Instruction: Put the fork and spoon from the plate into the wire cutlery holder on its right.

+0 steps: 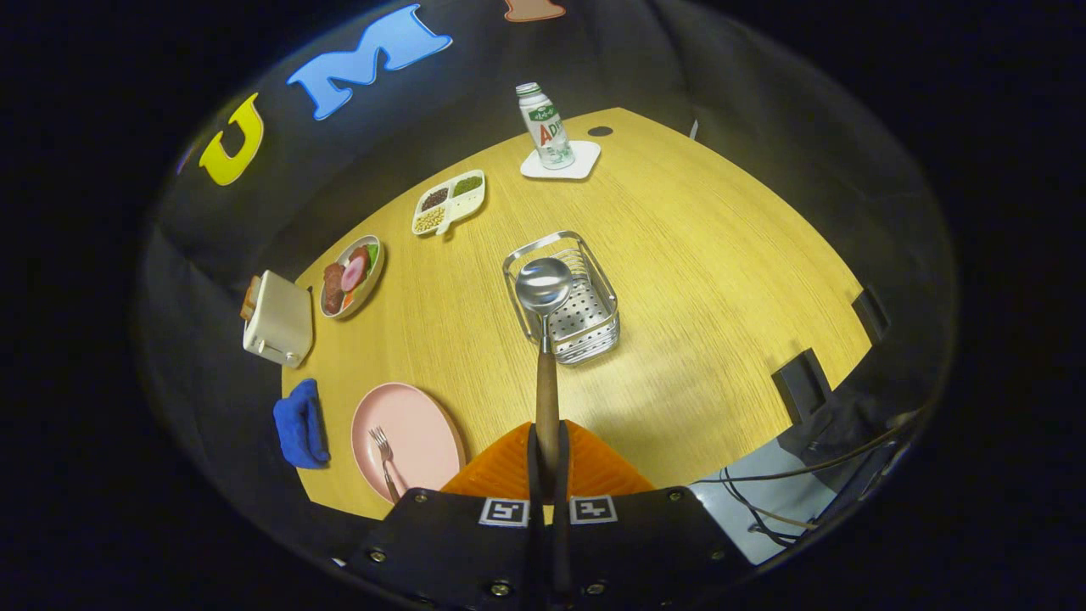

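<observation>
My gripper (548, 462) is shut on the wooden handle of the spoon (544, 314), held high above the table. The spoon's steel bowl points ahead and hangs over the near-left rim of the wire cutlery holder (585, 318), a steel basket with a perforated floor. The pink plate (407, 433) lies on the table to the left of my fingers, and the fork (383, 458) rests on it with its tines pointing away.
A blue cloth (299, 424) lies left of the plate, with a white toaster (277, 318) beyond it. Farther off stand a bowl of food (351, 276), a divided tray (449, 201) and a bottle on a white coaster (545, 127). Cables hang off the table's right edge.
</observation>
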Demonstrator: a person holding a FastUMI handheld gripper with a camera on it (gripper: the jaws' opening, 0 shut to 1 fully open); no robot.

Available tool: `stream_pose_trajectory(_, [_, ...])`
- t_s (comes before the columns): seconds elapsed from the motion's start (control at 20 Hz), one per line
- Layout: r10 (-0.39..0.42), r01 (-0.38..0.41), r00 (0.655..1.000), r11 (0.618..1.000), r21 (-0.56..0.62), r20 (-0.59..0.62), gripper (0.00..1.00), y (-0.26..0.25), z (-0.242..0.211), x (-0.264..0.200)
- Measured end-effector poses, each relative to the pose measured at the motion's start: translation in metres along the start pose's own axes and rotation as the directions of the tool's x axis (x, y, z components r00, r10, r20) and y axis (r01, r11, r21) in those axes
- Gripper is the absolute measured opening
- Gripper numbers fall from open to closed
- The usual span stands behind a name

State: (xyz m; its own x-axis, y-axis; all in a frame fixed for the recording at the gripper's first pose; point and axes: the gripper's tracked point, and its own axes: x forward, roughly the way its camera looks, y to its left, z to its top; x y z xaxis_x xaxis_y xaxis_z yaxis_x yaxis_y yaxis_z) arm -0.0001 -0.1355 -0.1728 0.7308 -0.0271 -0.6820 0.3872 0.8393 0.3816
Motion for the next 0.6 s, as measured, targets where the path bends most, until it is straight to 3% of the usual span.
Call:
stream_pose_trajectory(0.45, [-0.023,0.025,0.999,0.999,0.033,-0.037,0.07,-0.002,0.024,0.003])
stream_pose_trajectory(0.6, [-0.016,0.016,1.0,0.999,0.052,-0.002,0.18,-0.001,0.037,0.0])
